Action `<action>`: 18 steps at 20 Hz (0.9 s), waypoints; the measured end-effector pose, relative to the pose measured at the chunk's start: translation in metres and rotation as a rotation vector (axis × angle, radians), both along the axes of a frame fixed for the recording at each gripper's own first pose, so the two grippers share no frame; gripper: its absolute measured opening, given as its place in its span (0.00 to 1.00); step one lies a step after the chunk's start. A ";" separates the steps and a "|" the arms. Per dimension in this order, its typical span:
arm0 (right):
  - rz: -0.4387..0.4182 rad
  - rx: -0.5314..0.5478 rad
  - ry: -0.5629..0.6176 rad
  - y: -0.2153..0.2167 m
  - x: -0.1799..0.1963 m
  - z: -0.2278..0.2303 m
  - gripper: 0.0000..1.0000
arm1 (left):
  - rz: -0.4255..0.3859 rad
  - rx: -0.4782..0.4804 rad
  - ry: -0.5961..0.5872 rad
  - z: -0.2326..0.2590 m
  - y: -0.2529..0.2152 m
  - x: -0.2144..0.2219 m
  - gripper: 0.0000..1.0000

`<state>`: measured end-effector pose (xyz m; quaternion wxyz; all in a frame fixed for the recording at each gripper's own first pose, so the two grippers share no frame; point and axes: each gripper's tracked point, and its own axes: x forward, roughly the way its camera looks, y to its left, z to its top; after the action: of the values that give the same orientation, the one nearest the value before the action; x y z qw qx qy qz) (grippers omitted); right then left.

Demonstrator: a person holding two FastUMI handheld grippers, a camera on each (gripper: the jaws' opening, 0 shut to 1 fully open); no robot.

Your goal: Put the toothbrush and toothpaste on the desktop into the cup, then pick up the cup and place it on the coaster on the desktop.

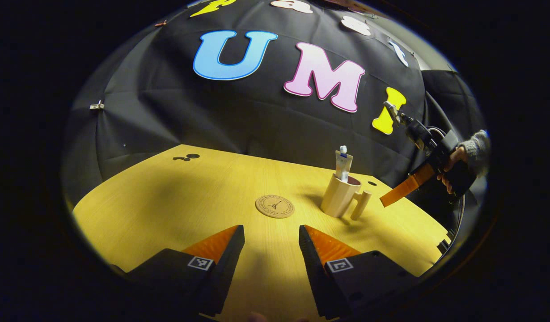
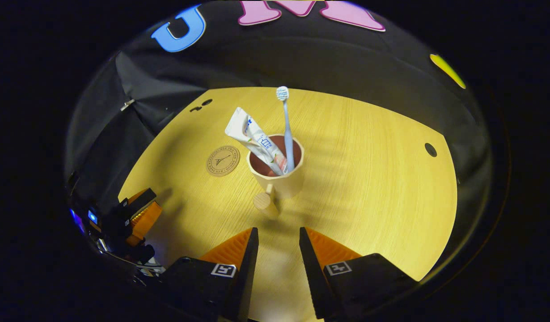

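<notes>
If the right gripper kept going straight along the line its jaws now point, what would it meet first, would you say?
Most likely the cup's peg handle, which juts toward the right gripper just ahead of its open jaws, with the cup holding the toothbrush and toothpaste right behind. Depth is hard to judge here.

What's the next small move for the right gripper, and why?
Probably ease the right gripper forward and down to the cup's handle. The toothbrush and toothpaste stand in the cup, the cup sits beside the coaster, not on it, and the gripper is open, empty, facing the handle.
</notes>
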<state>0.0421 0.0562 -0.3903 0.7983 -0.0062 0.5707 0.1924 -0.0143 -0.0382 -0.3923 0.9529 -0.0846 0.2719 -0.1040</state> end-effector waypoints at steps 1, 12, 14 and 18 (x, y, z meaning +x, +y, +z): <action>0.006 -0.002 0.013 0.006 0.002 -0.001 0.57 | 0.005 -0.002 -0.002 -0.001 0.006 -0.001 0.77; 0.079 -0.139 0.152 0.039 0.027 -0.065 0.58 | 0.009 0.132 -0.017 -0.006 0.054 -0.001 0.77; 0.081 -0.173 0.172 0.039 0.030 -0.072 0.57 | -0.001 0.127 -0.015 -0.010 0.053 -0.003 0.77; 0.066 -0.214 0.205 0.035 0.031 -0.085 0.50 | 0.008 0.098 -0.009 -0.013 0.057 -0.003 0.77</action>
<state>0.0732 0.0912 -0.4754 0.7237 -0.0904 0.6661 0.1562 -0.0174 0.0190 -0.4055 0.9576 -0.0382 0.2719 -0.0870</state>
